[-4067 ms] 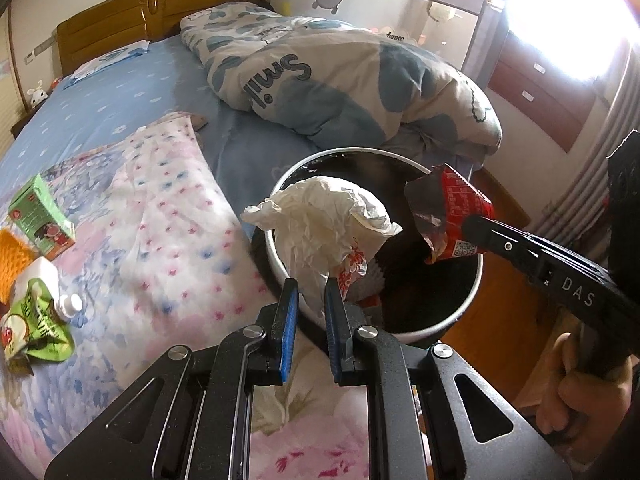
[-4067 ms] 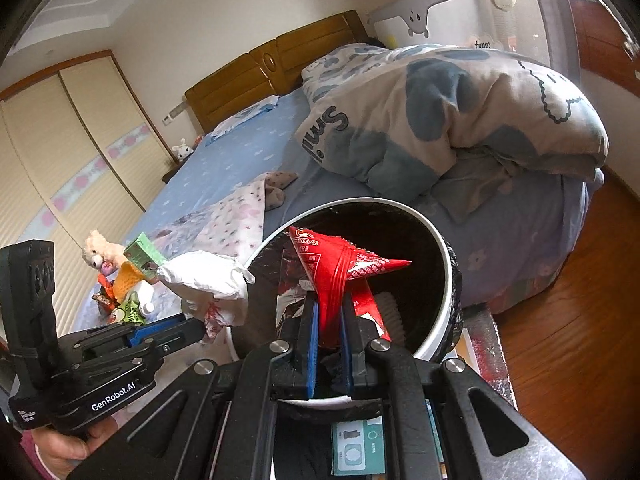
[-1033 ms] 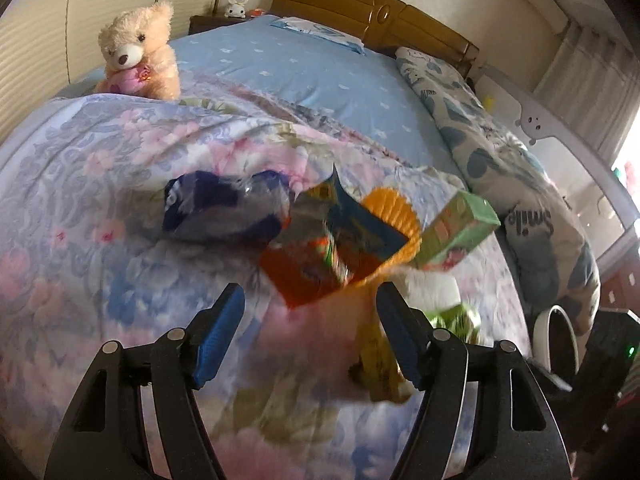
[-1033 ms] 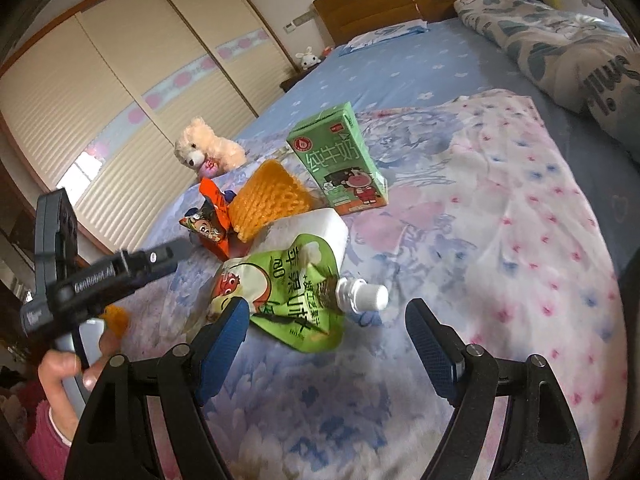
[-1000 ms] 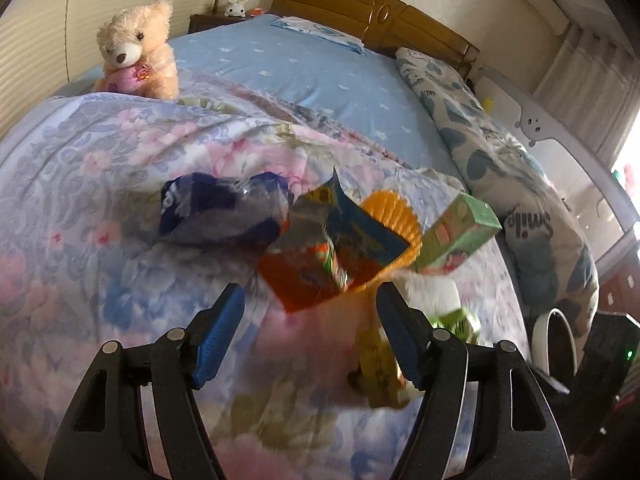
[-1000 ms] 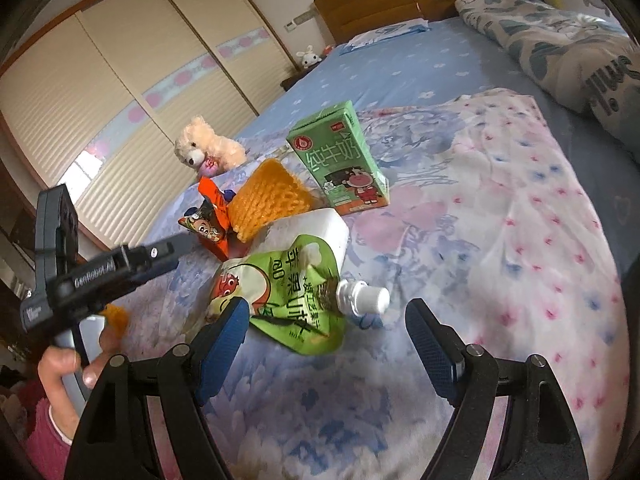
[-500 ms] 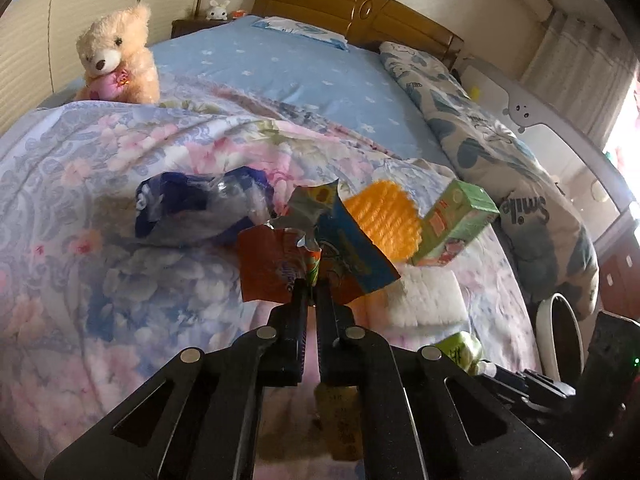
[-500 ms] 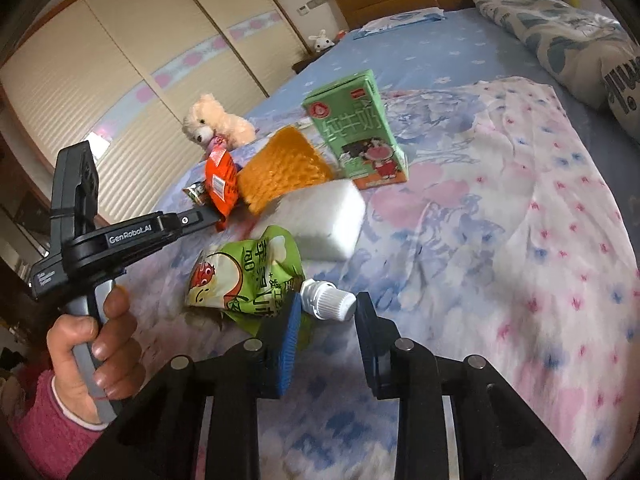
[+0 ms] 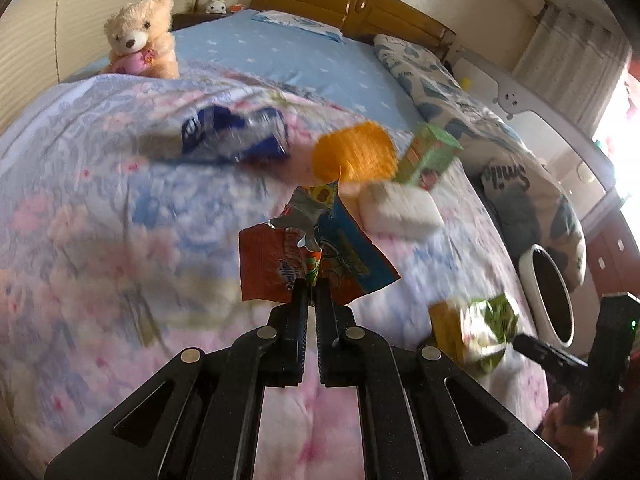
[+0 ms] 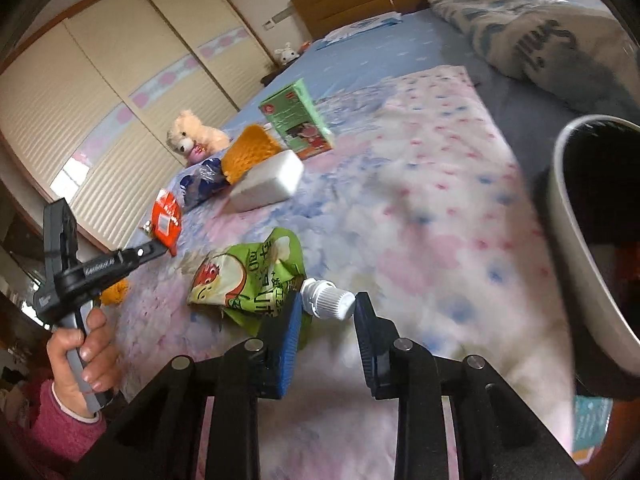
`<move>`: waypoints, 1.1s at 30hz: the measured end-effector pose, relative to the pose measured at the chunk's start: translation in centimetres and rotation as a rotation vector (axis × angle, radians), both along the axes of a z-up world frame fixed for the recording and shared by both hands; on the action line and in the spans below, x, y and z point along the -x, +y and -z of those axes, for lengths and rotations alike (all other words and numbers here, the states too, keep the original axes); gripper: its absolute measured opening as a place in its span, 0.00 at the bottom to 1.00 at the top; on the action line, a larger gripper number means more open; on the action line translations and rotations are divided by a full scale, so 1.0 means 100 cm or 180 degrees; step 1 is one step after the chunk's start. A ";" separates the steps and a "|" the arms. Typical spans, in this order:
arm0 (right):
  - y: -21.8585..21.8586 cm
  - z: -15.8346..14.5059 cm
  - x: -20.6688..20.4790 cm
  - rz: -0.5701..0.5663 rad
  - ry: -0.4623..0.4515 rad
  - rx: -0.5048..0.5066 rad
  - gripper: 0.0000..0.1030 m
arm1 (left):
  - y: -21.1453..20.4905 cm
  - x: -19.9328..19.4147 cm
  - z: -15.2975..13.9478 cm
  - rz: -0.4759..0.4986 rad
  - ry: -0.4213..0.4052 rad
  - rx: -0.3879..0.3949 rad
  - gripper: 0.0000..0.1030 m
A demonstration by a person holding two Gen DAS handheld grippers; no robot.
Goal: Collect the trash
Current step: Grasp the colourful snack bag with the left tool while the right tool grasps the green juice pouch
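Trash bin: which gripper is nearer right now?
Right. The right gripper, clamping the green pouch by its spout, has the trash bin close on its right. The left gripper, holding the orange wrapper, is further across the bed.

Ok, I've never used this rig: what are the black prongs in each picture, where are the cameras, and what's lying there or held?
A person holds two hand-held grippers; a fisheye camera on each looks forward along it. The left gripper is shut on an orange snack wrapper. The right gripper has just been closing on a green pouch, by its spout. On the floral quilt lie a green carton, orange foam net, white block and blue wrapper. The bin stands beside.
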State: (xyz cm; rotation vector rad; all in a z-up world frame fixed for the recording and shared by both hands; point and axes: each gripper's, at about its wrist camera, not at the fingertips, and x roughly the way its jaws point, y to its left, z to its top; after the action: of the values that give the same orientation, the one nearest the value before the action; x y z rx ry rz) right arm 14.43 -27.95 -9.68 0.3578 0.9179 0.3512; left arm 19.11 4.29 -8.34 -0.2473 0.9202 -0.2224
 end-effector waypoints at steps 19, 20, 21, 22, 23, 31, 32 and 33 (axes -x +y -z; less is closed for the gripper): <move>0.043 -0.012 -0.009 -0.0977 -0.0271 0.0871 0.58 | -0.016 0.029 0.007 0.0094 0.0079 -0.0050 0.03; 0.045 -0.010 -0.012 -0.1003 -0.0246 0.0844 0.58 | -0.017 0.029 0.007 0.0096 0.0083 -0.0046 0.03; 0.045 -0.007 -0.015 -0.1020 -0.0215 0.0808 0.58 | -0.017 0.030 0.007 0.0101 0.0084 -0.0047 0.03; 0.046 -0.004 -0.018 -0.1024 -0.0180 0.0764 0.58 | -0.018 0.030 0.007 0.0108 0.0085 -0.0055 0.03; 0.046 -0.001 -0.020 -0.1025 -0.0150 0.0709 0.58 | -0.020 0.030 0.006 0.0117 0.0084 -0.0067 0.03; 0.035 0.002 -0.006 -0.0729 -0.0150 0.0569 0.35 | -0.037 0.031 0.004 0.0233 0.0084 -0.0120 0.03; 0.031 0.000 -0.002 -0.0649 -0.0165 0.0553 0.35 | -0.041 0.032 0.003 0.0267 0.0077 -0.0127 0.03; 0.025 -0.001 0.002 -0.0556 -0.0170 0.0486 0.35 | -0.045 0.033 0.002 0.0302 0.0067 -0.0139 0.03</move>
State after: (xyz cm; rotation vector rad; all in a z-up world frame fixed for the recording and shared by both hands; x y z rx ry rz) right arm 14.25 -25.49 -9.60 0.1277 0.9195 0.4458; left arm 15.84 -0.25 -8.53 -0.1661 0.9577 -0.2873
